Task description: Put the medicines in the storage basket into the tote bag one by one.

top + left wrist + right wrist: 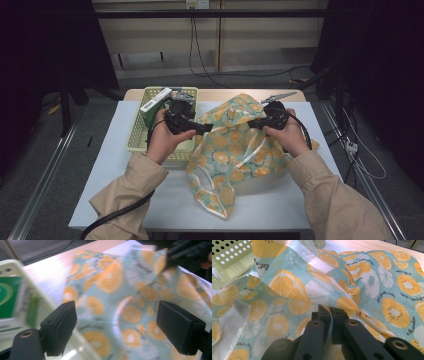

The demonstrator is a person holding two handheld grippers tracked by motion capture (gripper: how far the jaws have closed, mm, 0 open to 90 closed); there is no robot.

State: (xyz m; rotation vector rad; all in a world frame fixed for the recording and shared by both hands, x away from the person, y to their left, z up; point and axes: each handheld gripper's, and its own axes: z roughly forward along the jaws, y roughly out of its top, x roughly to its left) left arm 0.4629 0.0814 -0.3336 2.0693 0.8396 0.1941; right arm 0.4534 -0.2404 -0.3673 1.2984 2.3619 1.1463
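The right gripper is clamped on the orange-print cloth: in the right gripper view its two black jaws meet with a fold of the fabric's pale hem pinched between the pads, and the printed sheet spreads away from them on every side. In the high view this gripper holds the cloth up near the tabletop's far right part, so the fabric hangs from the grip in a raised ridge and drapes down toward the near edge, where a narrow tail of it lies flat on the white surface. The left gripper hovers just left of the cloth's raised middle, over the right rim of the pale green basket that sits at the tabletop's far left. Its jaws stand wide apart; in the left gripper view the two pads frame the blurred orange-slice pattern with a broad gap, and nothing is pressed between them, the fabric lying beyond them. A green and white box lies inside the basket, near its far end.
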